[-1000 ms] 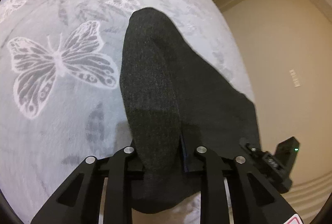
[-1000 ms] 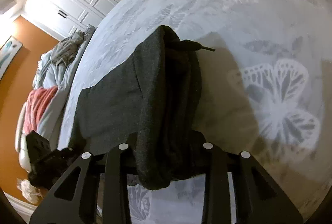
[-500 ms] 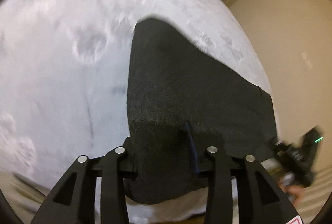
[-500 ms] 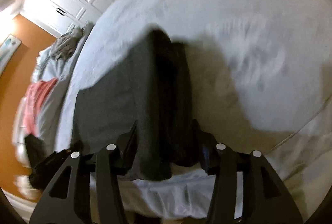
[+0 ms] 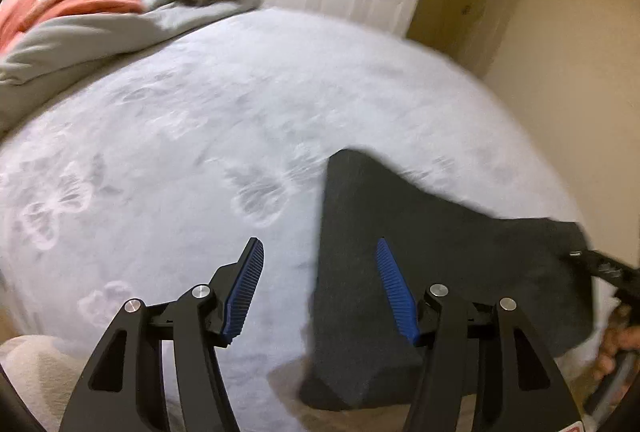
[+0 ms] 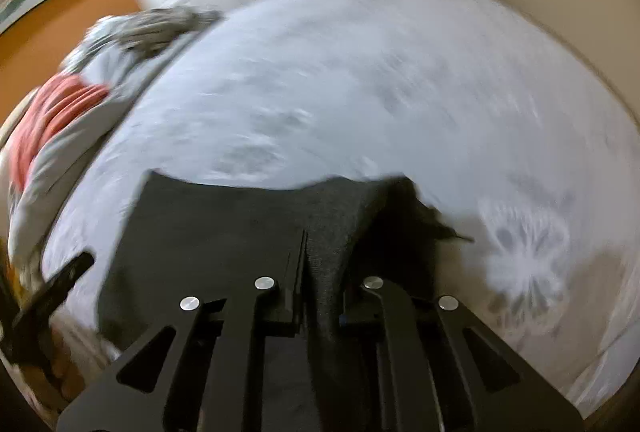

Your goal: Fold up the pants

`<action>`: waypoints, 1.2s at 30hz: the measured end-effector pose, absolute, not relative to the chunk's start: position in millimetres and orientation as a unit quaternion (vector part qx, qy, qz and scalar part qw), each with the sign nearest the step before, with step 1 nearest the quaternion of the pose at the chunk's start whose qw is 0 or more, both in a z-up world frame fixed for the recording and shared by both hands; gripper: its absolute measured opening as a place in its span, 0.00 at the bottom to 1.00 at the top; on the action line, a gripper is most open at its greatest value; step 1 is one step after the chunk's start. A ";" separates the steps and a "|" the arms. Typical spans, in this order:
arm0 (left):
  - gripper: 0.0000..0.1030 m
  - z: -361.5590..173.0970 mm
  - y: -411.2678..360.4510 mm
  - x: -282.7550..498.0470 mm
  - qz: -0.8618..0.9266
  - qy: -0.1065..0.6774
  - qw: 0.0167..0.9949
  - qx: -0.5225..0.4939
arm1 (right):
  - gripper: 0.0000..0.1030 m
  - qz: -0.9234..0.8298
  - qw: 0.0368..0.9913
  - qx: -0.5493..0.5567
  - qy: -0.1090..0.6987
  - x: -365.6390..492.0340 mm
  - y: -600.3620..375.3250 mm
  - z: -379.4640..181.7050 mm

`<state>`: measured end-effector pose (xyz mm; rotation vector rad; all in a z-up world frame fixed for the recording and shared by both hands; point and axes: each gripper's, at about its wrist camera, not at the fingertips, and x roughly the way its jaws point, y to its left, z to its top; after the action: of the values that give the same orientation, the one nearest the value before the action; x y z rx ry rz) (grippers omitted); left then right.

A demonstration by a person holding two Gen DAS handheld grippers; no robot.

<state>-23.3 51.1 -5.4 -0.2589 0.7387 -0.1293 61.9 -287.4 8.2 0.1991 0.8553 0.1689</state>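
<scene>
Two grippers differ: the left gripper (image 5: 318, 288) hangs with jaws opening and empty over the bed (image 5: 200, 120), the right gripper (image 6: 320, 296) is closing, clamped on the pants (image 6: 224, 220), which lie folded at the near edge, soft, limp, best pinched at corners.

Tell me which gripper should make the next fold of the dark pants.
Right. The right gripper is closing with a fold of the dark pants between its fingers. The left gripper is opening, empty, over the butterfly bedspread beside them.
</scene>
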 end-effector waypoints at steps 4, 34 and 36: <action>0.67 2.8 17.5 -39.8 -0.166 0.362 0.912 -0.096 | 0.41 0.054 0.907 0.064 0.413 50.5 -284.2 22.5; 0.04 41.8 -98.3 20.2 -0.314 0.384 0.863 -0.093 | 0.17 0.084 0.877 0.194 0.432 22.1 -365.2 18.8; 0.04 44.4 -100.1 20.7 -0.310 0.383 0.865 -0.090 | 0.17 0.081 0.877 0.176 0.440 35.0 -357.2 8.5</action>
<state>20.7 -100.1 44.4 -0.1895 0.8028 -0.6490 35.0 -357.2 8.5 0.3667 0.9174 0.1681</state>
